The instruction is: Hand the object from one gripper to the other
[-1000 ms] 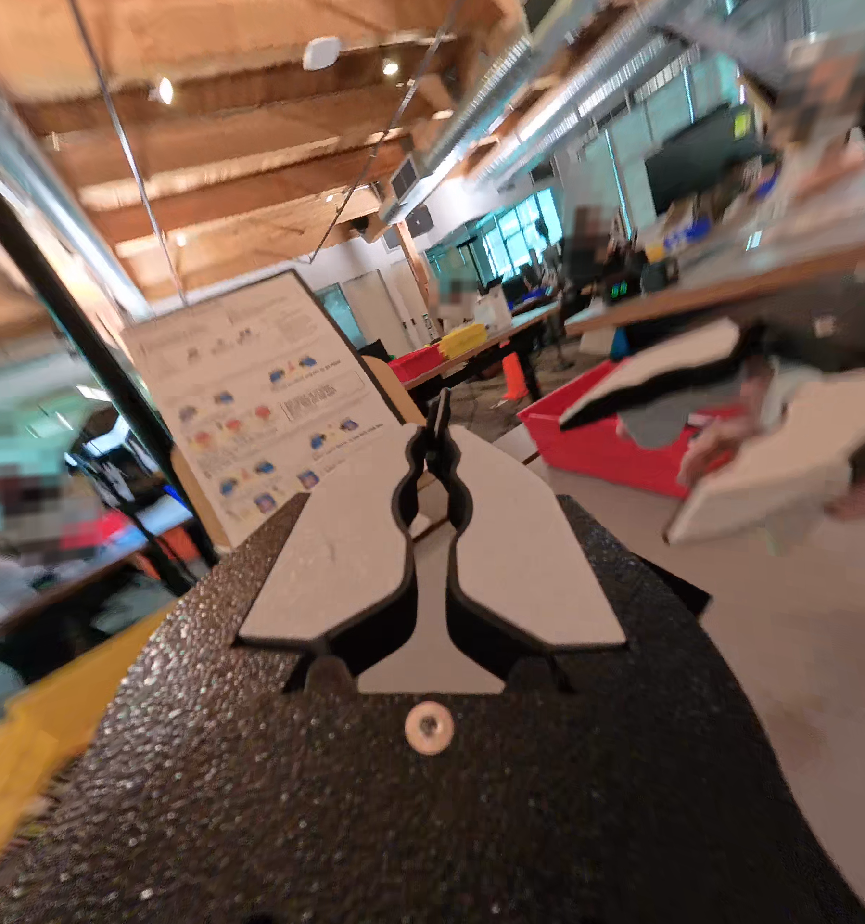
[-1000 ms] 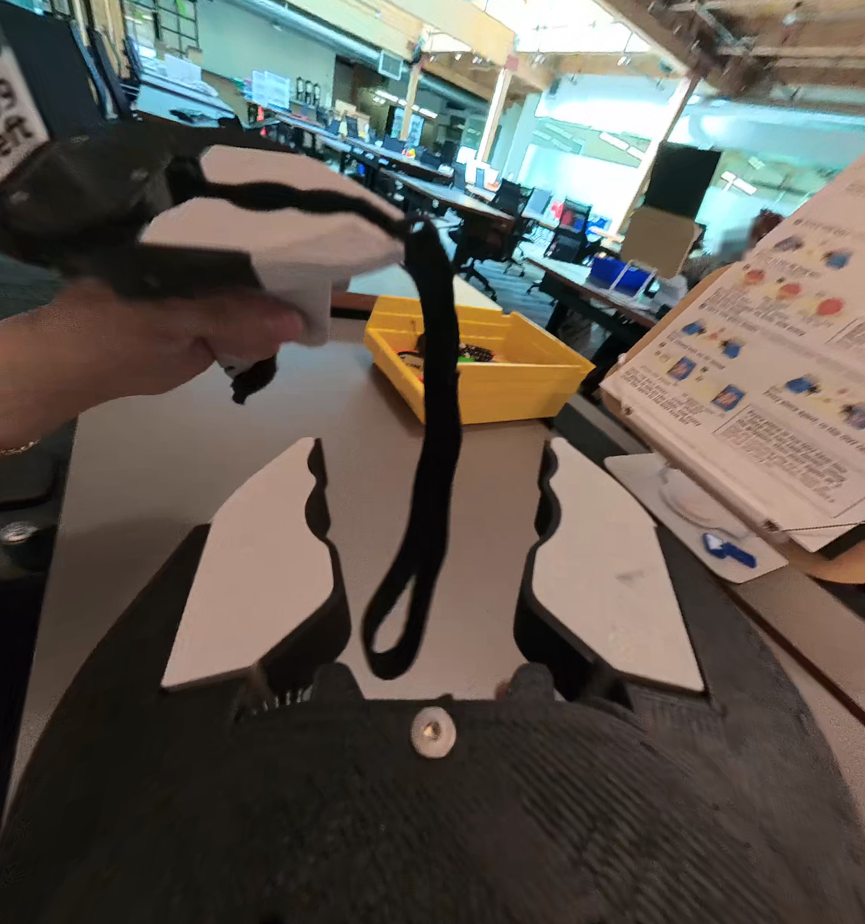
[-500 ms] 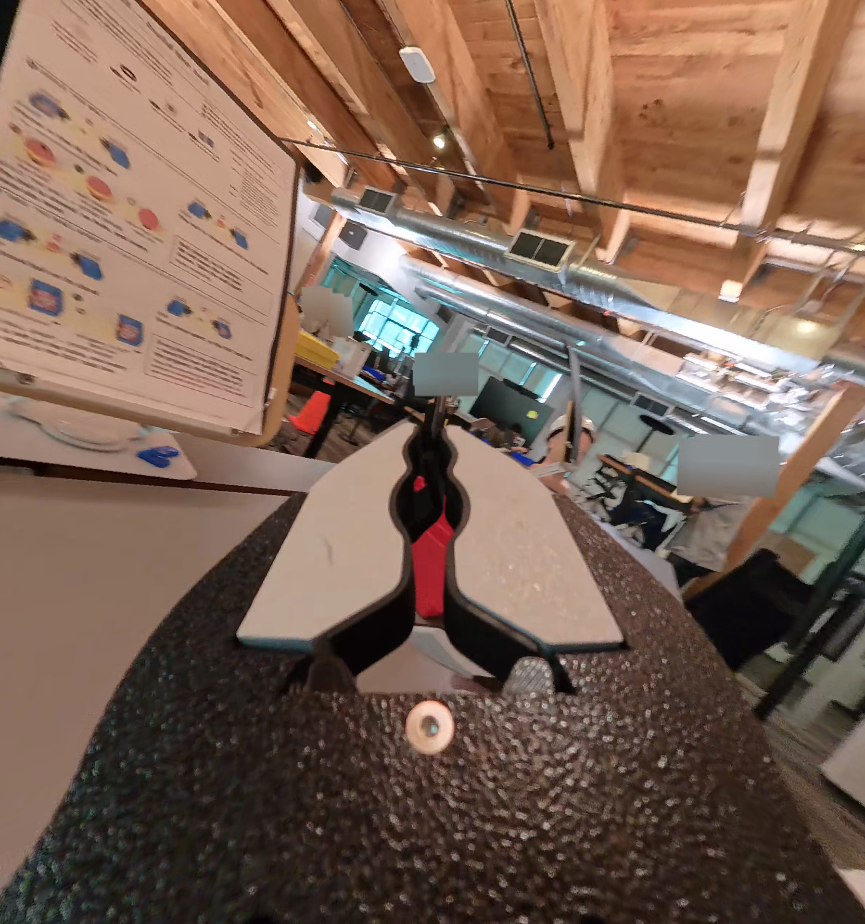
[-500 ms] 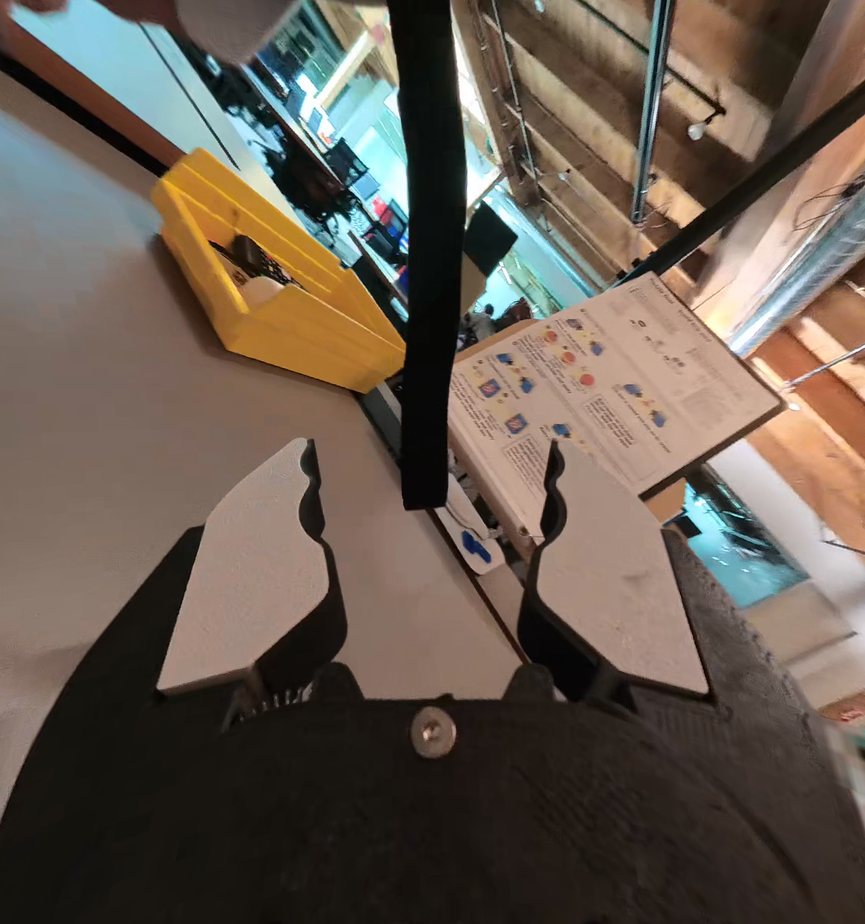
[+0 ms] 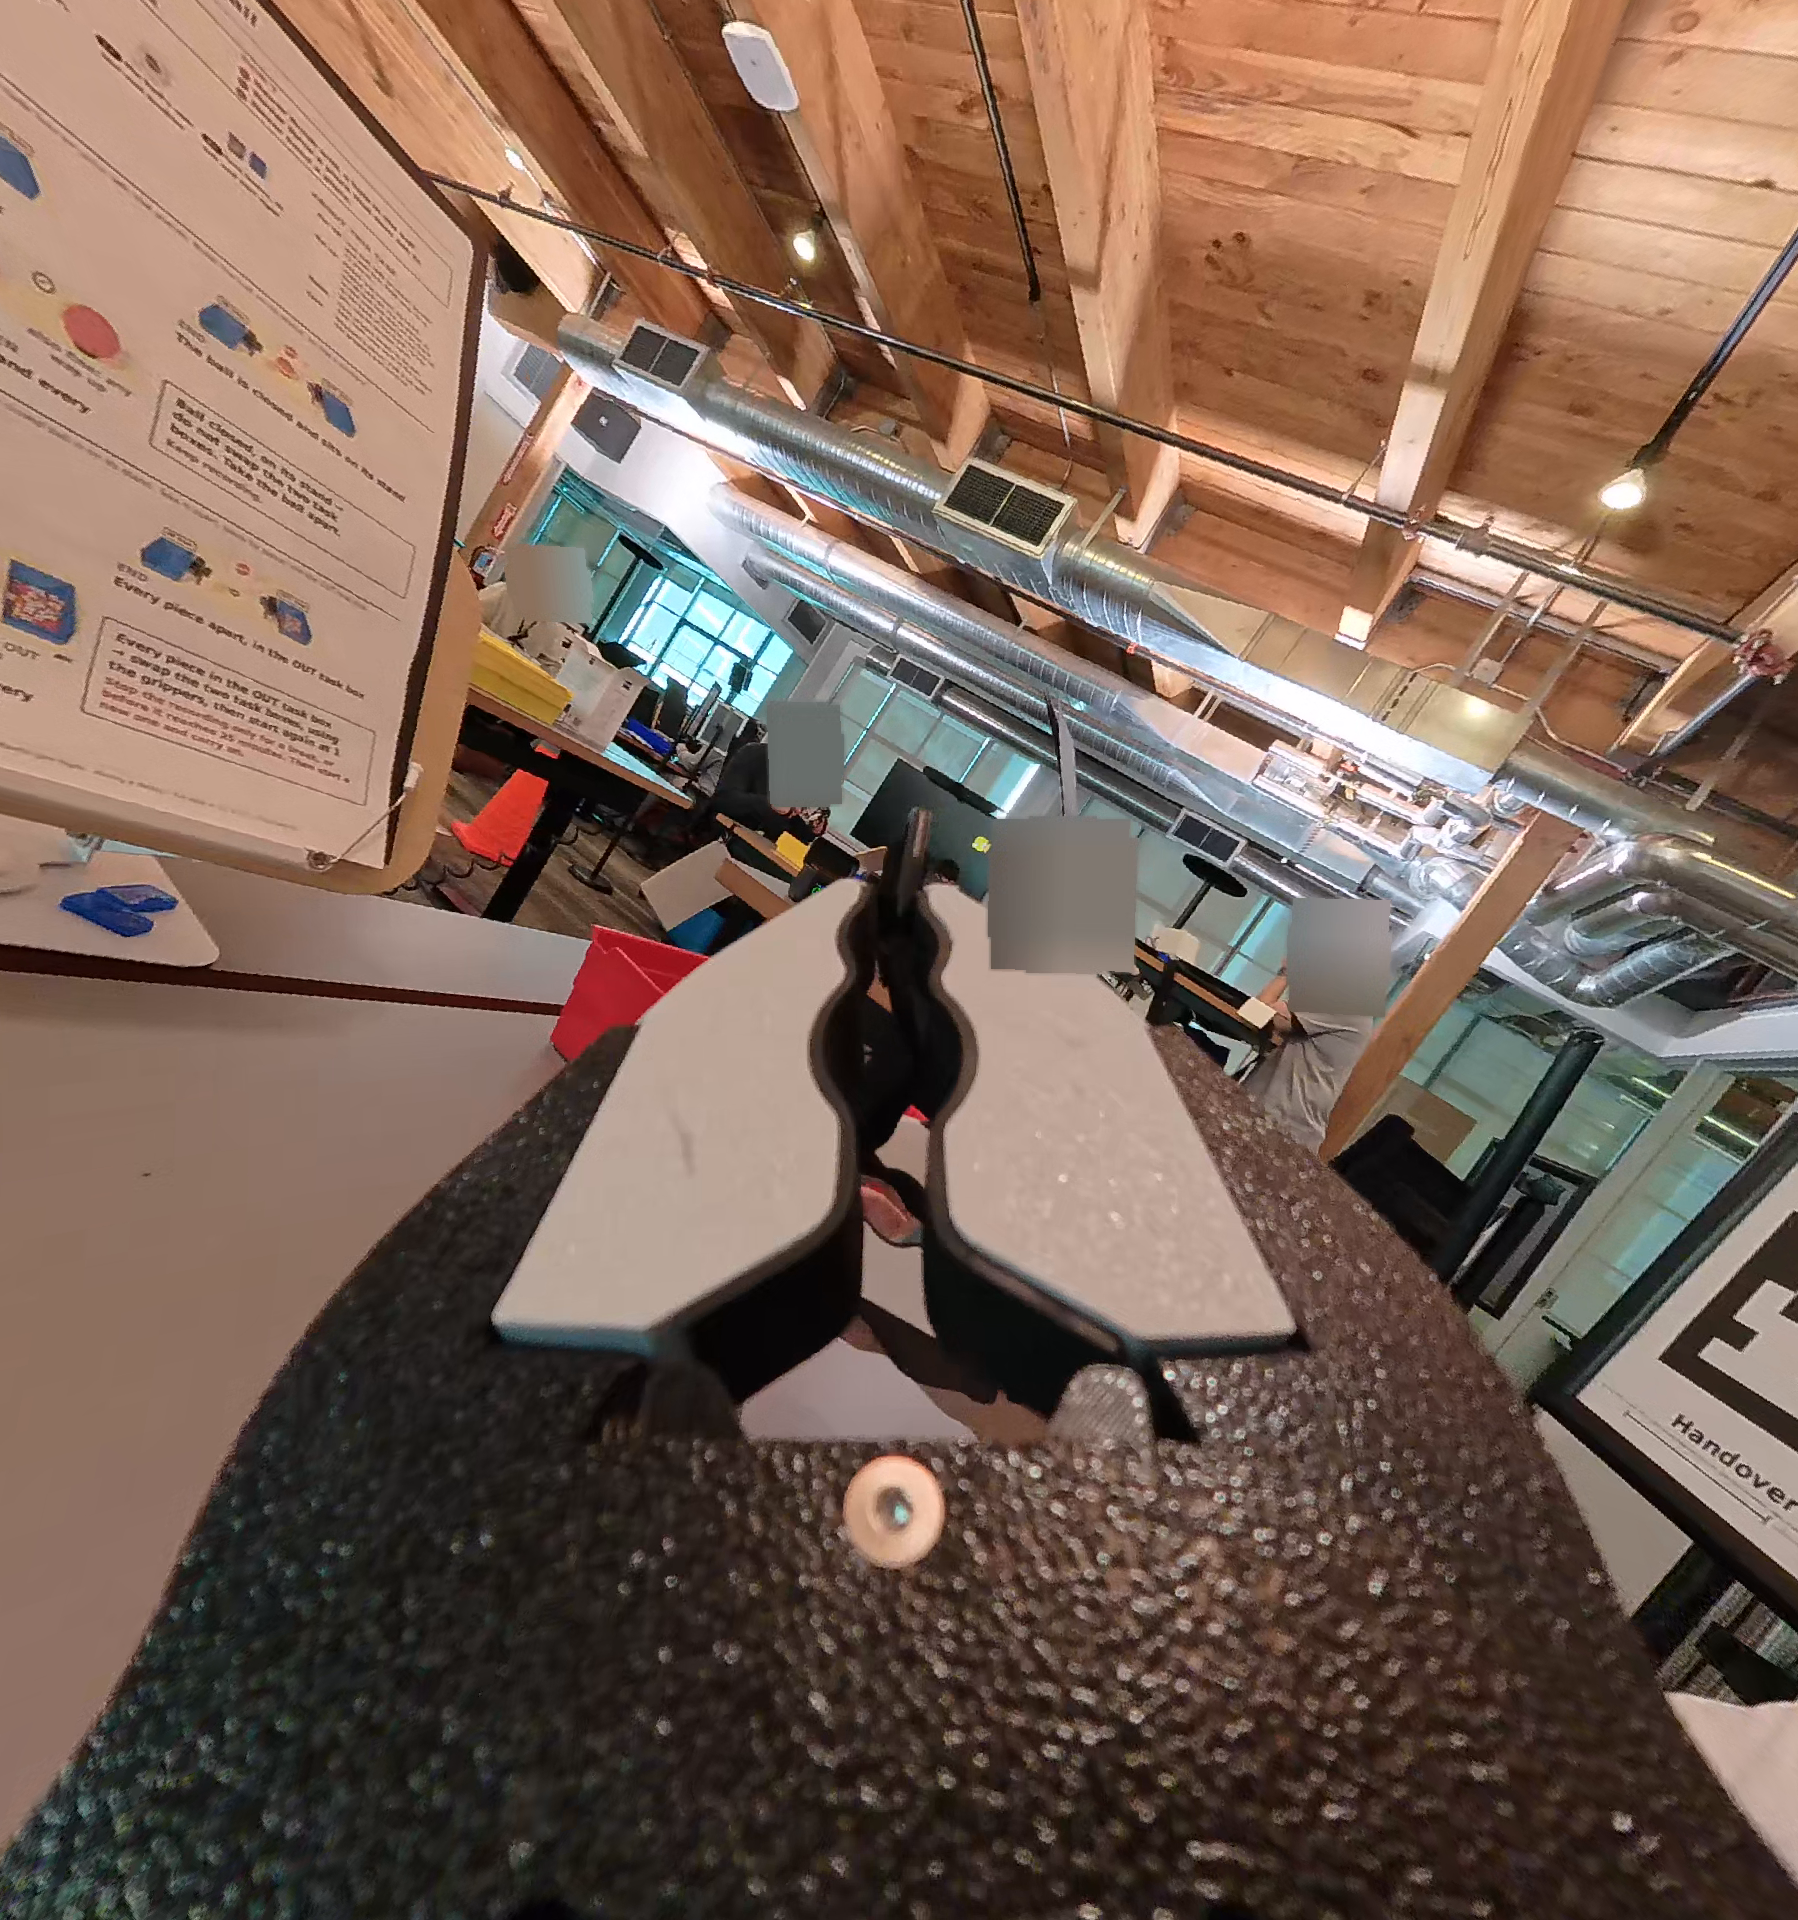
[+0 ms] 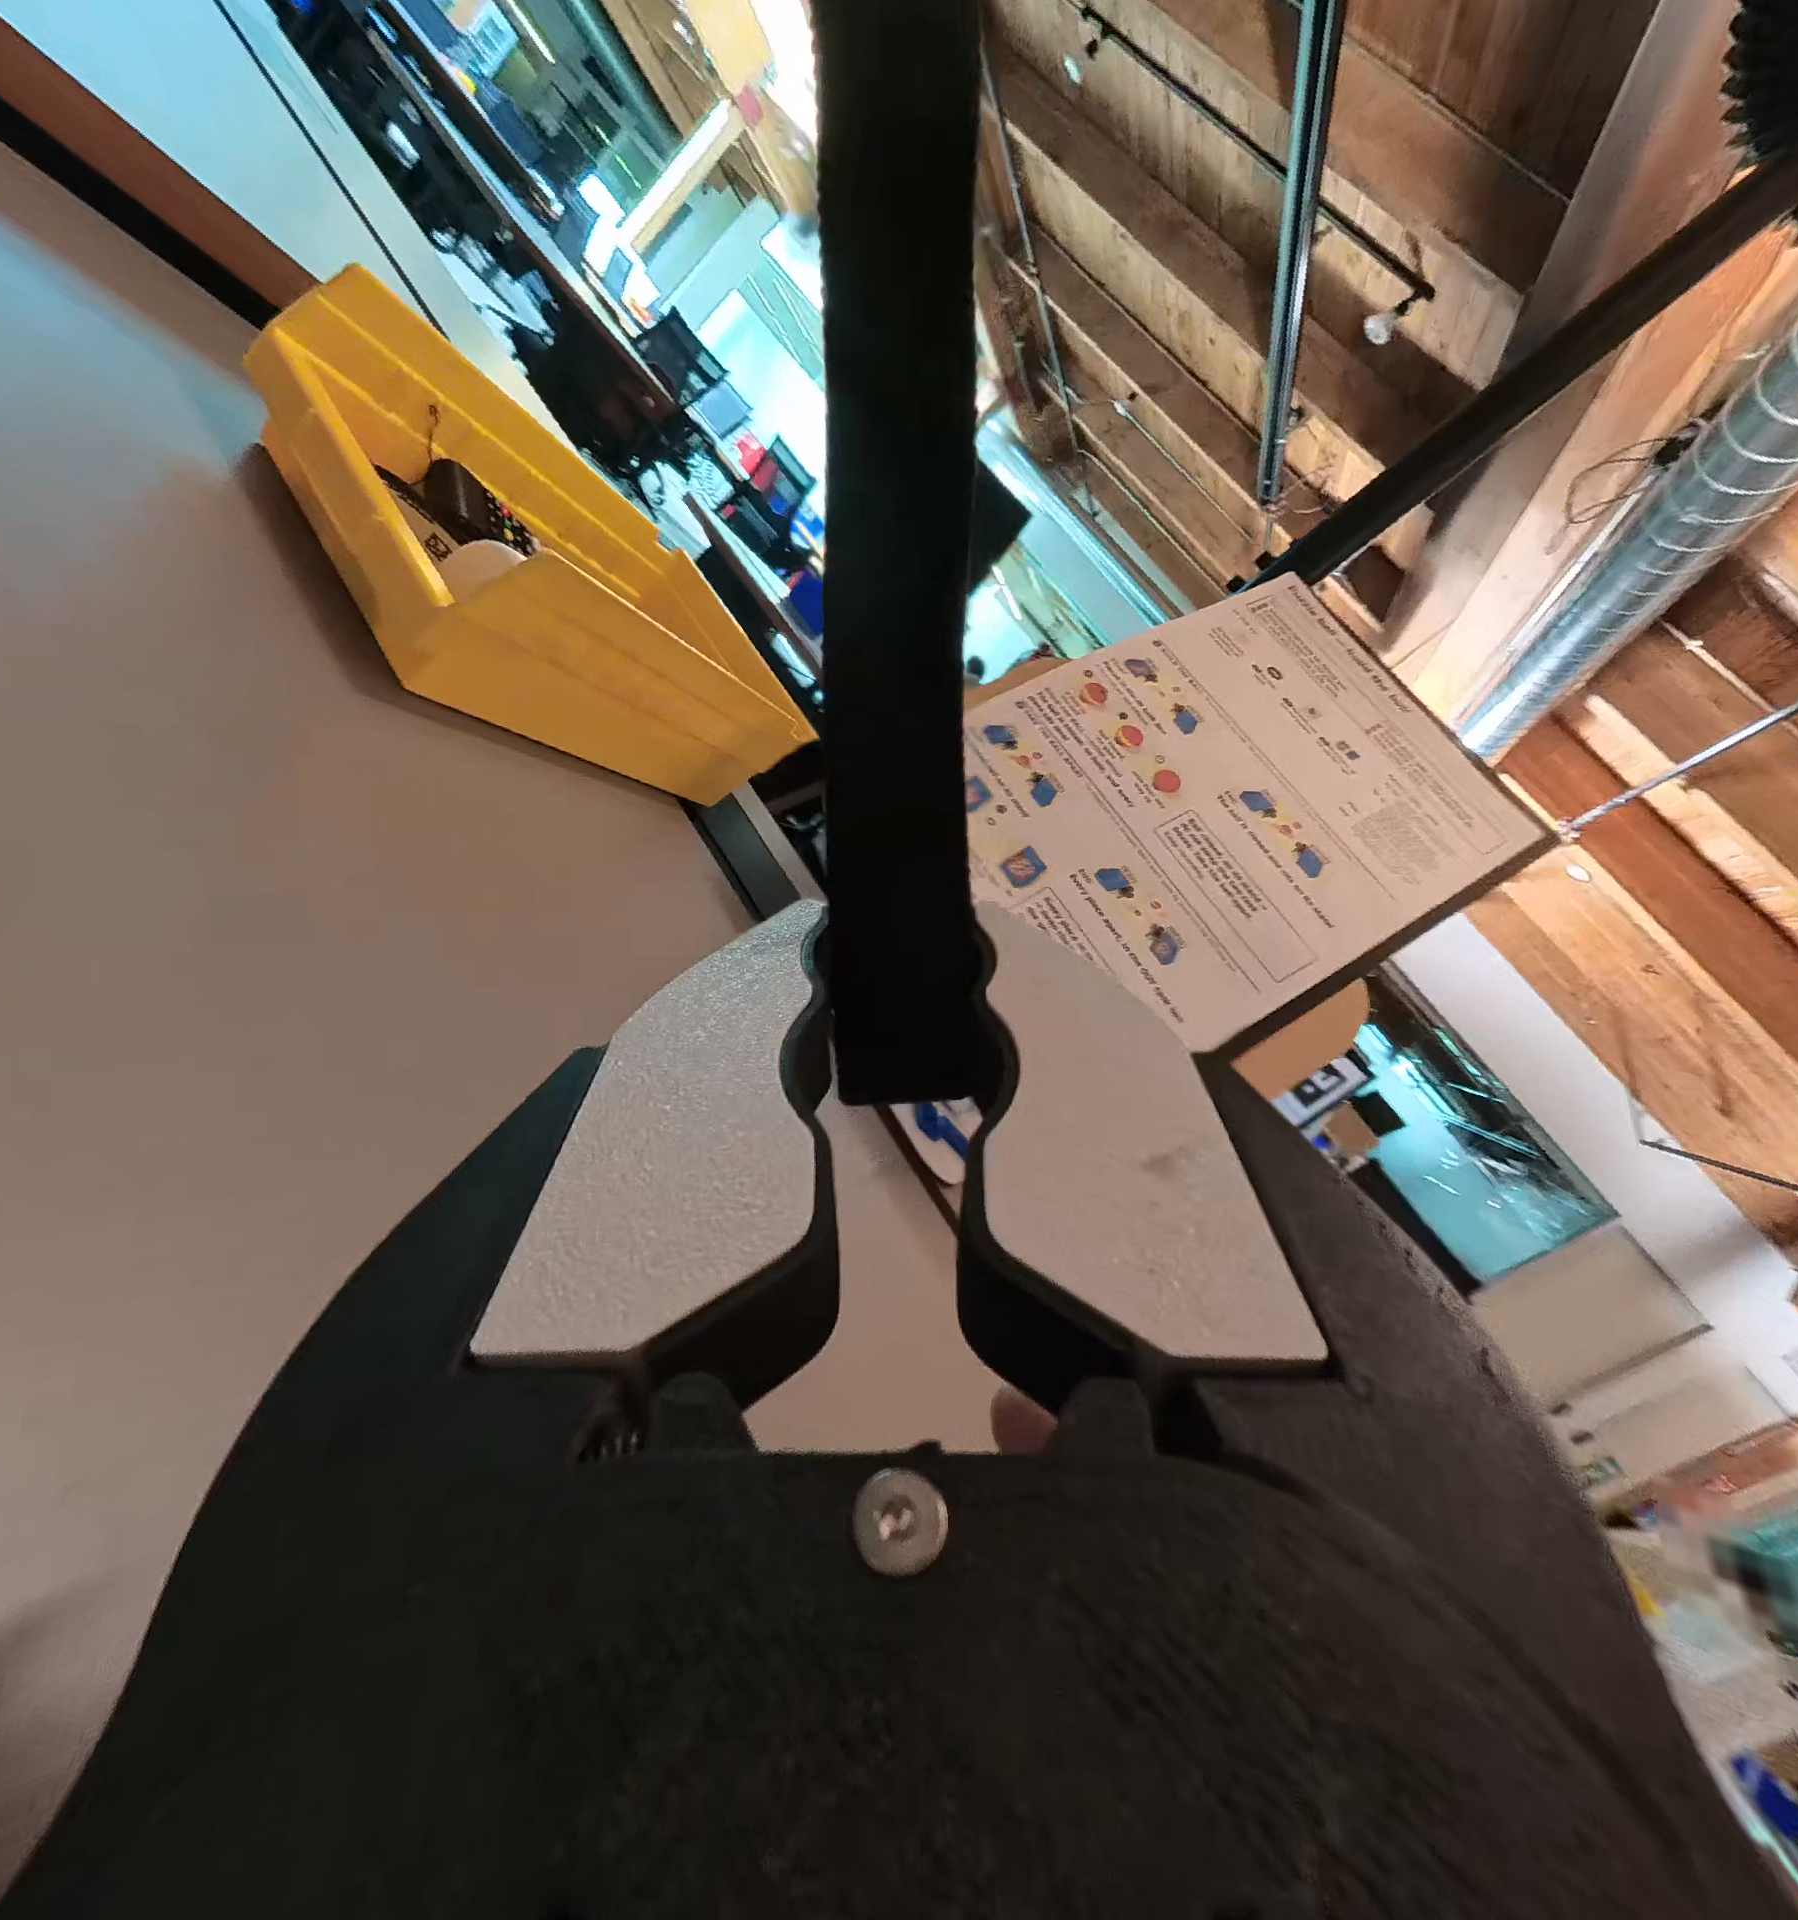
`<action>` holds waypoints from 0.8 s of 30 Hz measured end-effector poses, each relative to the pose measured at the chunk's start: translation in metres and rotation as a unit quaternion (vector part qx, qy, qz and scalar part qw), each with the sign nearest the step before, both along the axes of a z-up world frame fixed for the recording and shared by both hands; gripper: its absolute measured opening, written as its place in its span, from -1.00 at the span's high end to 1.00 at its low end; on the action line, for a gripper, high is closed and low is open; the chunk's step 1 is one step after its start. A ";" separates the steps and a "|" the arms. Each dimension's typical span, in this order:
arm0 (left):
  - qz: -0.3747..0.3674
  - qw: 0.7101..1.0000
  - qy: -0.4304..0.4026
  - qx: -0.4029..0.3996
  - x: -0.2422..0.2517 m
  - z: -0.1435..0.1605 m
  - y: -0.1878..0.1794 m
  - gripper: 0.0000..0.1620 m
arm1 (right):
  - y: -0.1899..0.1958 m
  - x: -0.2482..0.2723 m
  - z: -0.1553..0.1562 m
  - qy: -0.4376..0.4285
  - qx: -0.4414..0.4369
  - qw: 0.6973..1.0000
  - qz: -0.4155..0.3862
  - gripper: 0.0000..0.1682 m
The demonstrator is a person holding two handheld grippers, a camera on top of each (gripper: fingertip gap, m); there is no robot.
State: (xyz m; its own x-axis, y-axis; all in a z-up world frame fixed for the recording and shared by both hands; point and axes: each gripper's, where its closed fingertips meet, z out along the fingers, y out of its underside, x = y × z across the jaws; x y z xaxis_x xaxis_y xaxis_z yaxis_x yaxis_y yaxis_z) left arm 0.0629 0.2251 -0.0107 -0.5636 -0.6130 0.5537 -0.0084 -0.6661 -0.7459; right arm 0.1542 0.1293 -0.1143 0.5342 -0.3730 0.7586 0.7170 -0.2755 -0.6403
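Observation:
The object is a black fabric strap. In the right wrist view the strap (image 6: 895,520) hangs straight down from above the frame. My right gripper (image 6: 900,935) is shut on its lower end, with the strap's tip just past the fingertips. In the left wrist view my left gripper (image 5: 895,899) is shut on the strap (image 5: 907,868), and a short black end sticks out past the fingertips. More of the strap shows in the gap between the fingers. Neither gripper shows in the other's view.
A yellow bin (image 6: 521,623) holding small items sits on the grey table (image 6: 251,935). An instruction board (image 5: 178,416) stands at the table's far edge, with blue pieces (image 5: 121,904) on a white mat below it. A red bin (image 5: 625,982) and a black-and-white marker sign (image 5: 1757,1340) are nearby. Left tips to right tips: about 20 cm.
My right gripper has closed from wide open onto the strap's lower end. My left gripper has stayed shut on the strap. Both views have tilted up toward the ceiling.

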 end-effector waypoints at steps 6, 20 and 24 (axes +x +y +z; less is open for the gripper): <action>0.037 0.998 0.004 0.053 0.004 -0.007 0.014 0.92 | 0.001 -0.006 -0.001 0.021 -0.019 0.999 0.031 0.75; 0.081 0.758 -0.016 0.647 0.019 -0.082 -0.049 0.23 | -0.024 0.000 0.003 -0.033 -0.205 0.975 -0.083 0.75; 0.069 0.676 -0.015 0.734 0.031 -0.119 -0.070 0.29 | -0.017 -0.019 -0.002 -0.050 -0.250 0.965 -0.067 0.75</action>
State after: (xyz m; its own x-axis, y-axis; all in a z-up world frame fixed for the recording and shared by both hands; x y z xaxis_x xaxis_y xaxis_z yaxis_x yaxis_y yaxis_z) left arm 0.0940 0.1548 -0.1300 -0.4423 -0.5381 -0.7176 0.0077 0.7977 -0.6029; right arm 0.1348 0.1121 -0.1162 0.4204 -0.0084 0.9073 0.7050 -0.6264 -0.3324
